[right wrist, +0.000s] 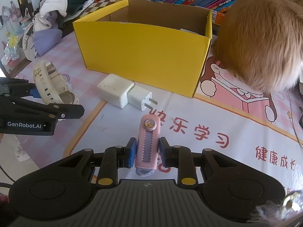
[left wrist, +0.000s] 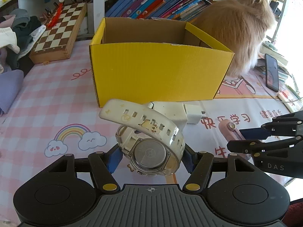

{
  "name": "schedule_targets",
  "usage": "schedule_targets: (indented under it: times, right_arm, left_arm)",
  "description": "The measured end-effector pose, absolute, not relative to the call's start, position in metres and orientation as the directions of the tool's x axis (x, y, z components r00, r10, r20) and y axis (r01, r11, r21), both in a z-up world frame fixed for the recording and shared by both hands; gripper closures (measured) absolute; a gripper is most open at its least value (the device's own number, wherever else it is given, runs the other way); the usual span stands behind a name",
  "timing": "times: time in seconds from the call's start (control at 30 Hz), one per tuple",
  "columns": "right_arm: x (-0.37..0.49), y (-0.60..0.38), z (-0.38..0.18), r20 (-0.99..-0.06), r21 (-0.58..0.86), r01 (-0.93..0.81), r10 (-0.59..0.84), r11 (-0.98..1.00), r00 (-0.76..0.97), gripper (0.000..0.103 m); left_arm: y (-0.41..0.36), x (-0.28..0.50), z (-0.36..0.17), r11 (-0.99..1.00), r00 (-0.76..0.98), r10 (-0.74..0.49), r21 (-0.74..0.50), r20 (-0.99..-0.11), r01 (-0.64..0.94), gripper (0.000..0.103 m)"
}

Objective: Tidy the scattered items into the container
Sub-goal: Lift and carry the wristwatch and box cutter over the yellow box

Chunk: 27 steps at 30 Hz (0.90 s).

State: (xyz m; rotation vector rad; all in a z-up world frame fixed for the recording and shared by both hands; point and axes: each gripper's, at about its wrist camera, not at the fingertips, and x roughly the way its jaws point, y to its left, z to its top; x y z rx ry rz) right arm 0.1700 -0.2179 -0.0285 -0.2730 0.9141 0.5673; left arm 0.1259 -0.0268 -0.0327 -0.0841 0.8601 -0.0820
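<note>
My left gripper (left wrist: 151, 157) is shut on a white wristwatch (left wrist: 149, 143) and holds it above the mat, in front of the open yellow cardboard box (left wrist: 159, 70). The watch also shows in the right wrist view (right wrist: 51, 83). My right gripper (right wrist: 146, 152) is shut on a pink utility knife (right wrist: 148, 141), which lies lengthwise between the blue pads (right wrist: 132, 151). The knife tip shows in the left wrist view (left wrist: 230, 130). A white charger plug (right wrist: 125, 92) lies on the mat close to the box (right wrist: 144, 54) front wall.
A fluffy orange cat (right wrist: 261, 39) sits against the box's right side. A chessboard (left wrist: 58, 32) and a clothes pile (left wrist: 17, 36) are far left. Books (left wrist: 161, 1) stand behind the box. A black phone (left wrist: 271, 71) lies at the right edge.
</note>
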Motion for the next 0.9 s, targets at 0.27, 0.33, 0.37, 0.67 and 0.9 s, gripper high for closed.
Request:
schedule_targets:
  times: [0.27, 0.33, 0.37, 0.67, 0.9]
  right_arm:
    - [0.157, -0.218, -0.018, -0.791, 0.015, -0.560, 0.352, 0.828, 0.499, 0.078]
    - [0.154, -0.218, -0.014, -0.787, 0.016, -0.559, 0.355, 0.829, 0.505, 0.079]
    - [0.153, -0.218, -0.013, -0.785, 0.015, -0.560, 0.357, 0.829, 0.507, 0.079]
    - [0.148, -0.221, 0.006, -0.756, 0.024, -0.541, 0.369, 0.841, 0.540, 0.079]
    - [0.151, -0.220, 0.030, -0.708, 0.021, -0.548, 0.399, 0.836, 0.583, 0.079]
  left_arm:
    - [-0.027, 0.112, -0.016, 0.992, 0.678, -0.123, -0.095, -0.724, 0.079, 0.038]
    - [-0.028, 0.109, -0.010, 0.992, 0.687, -0.128, -0.089, -0.715, 0.093, 0.038]
    - [-0.028, 0.108, -0.008, 0.991, 0.691, -0.131, -0.086, -0.711, 0.100, 0.038]
    - [-0.030, 0.101, 0.010, 0.987, 0.719, -0.158, -0.078, -0.677, 0.144, 0.038]
    - [-0.027, 0.107, 0.027, 0.984, 0.749, -0.169, -0.061, -0.641, 0.169, 0.038]
